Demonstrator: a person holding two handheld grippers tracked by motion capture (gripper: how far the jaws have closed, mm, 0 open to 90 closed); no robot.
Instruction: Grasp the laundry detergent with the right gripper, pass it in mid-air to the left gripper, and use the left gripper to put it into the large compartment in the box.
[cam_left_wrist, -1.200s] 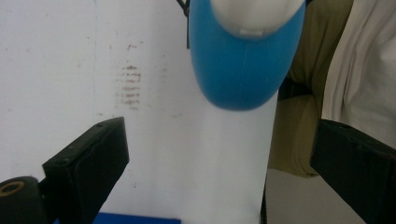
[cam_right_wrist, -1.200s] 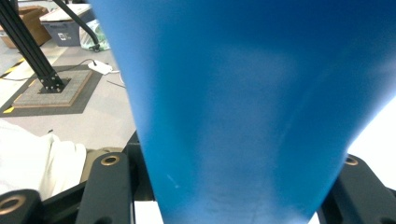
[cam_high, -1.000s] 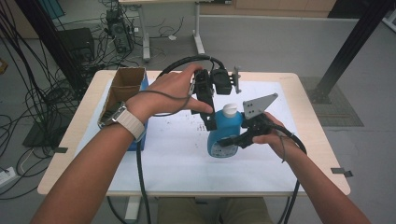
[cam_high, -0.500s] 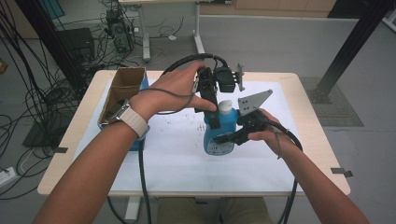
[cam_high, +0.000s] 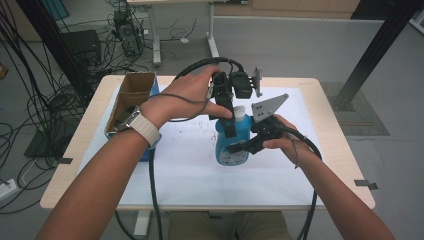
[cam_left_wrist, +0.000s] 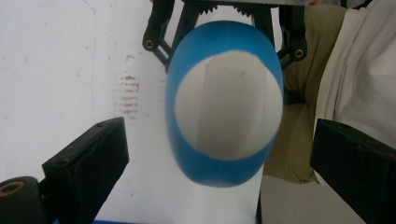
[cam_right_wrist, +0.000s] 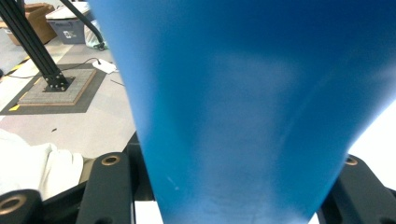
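Note:
A blue bottle (cam_high: 231, 149) with a white cap (cam_high: 239, 111) stands upright on the white sheet near the table's middle. My right gripper (cam_high: 241, 148) comes in from the right and is shut on the bottle's lower body (cam_right_wrist: 243, 116), which sits between its jaws. My left gripper (cam_high: 231, 125) points down from above over the bottle's top. Looking down along it, the white cap (cam_left_wrist: 229, 102) lies between the jaws, and the fingers (cam_left_wrist: 86, 161) stand wide on either side without touching it. My left gripper (cam_left_wrist: 219, 168) is open.
An open cardboard box (cam_high: 131, 95) sits at the table's left, with a blue item (cam_high: 148, 150) beside it. A white sheet (cam_high: 190, 170) covers the wooden table (cam_high: 330, 140). Cables trail on the floor at the left; a black post (cam_high: 375, 50) rises at the far right.
The right gripper has shifted the bottle slightly to the left, so its cap now sits under the left gripper's jaws. The left hand has stayed put.

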